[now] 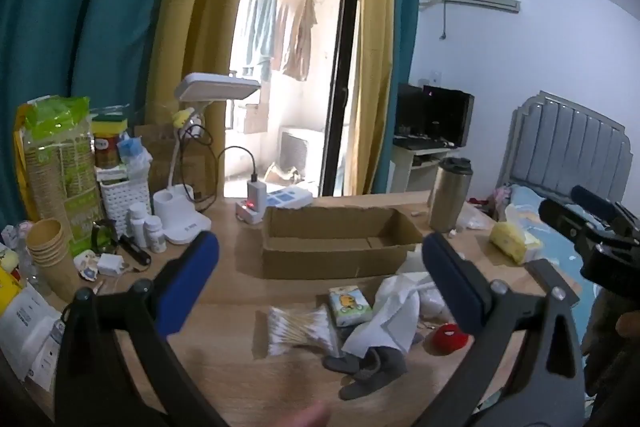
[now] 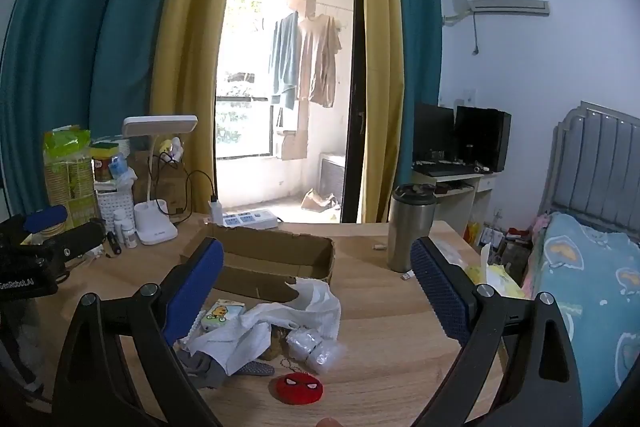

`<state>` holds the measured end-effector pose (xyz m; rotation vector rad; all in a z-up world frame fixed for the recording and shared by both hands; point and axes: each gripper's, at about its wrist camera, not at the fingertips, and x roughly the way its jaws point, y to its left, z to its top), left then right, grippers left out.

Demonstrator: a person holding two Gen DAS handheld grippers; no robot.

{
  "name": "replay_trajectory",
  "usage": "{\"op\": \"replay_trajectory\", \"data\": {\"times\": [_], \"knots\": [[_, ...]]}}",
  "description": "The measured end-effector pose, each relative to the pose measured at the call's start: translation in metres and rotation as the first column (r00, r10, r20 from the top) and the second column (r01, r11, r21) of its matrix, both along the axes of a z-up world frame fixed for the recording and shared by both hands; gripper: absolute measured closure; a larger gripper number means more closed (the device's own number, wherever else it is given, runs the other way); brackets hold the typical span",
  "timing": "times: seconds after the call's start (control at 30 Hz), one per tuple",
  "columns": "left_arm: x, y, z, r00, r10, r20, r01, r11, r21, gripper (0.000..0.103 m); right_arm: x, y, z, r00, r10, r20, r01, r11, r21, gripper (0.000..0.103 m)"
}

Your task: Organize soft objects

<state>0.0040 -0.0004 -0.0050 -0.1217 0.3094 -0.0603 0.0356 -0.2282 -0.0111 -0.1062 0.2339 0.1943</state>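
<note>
**Both hand-held grippers wide apart above a heap of soft things**

The left hand-held gripper (image 1: 320, 279) hangs over the pale wooden counter (image 1: 224, 311) with its blue-padded fingers spread wide and nothing between them. The right hand-held gripper (image 2: 318, 287) stands the same way, jaws fully apart and holding nothing.

Near the front of the counter lies the heap: a crumpled white cloth (image 2: 248, 335), a dark grey sock (image 1: 366, 371) partly under it, a small tissue pack printed with a yellow cartoon duck (image 1: 347, 305), a clear bag of cotton swabs (image 1: 296, 327) and a round red plush keychain with a spider-mask face (image 2: 301, 387). A crinkled clear plastic bag (image 2: 316, 345) lies just beside the cloth.

Behind the heap sits an open, shallow brown cardboard box (image 1: 336, 243), with nothing visible inside. A steel travel mug with a dark lid (image 2: 410, 227) stands upright to the right of the box, and a yellow tissue packet (image 1: 514, 239) lies near the counter's right edge.
</note>
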Motion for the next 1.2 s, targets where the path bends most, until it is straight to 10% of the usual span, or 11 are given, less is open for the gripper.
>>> {"op": "replay_trajectory", "data": {"times": [1.2], "knots": [[0.004,0.000,0.000,1.000,-0.009,0.012,0.009,1.000,-0.028,0.001,0.004,0.001,-0.004,1.000,0.010,-0.019,-0.010,1.000,0.002,0.007]]}}
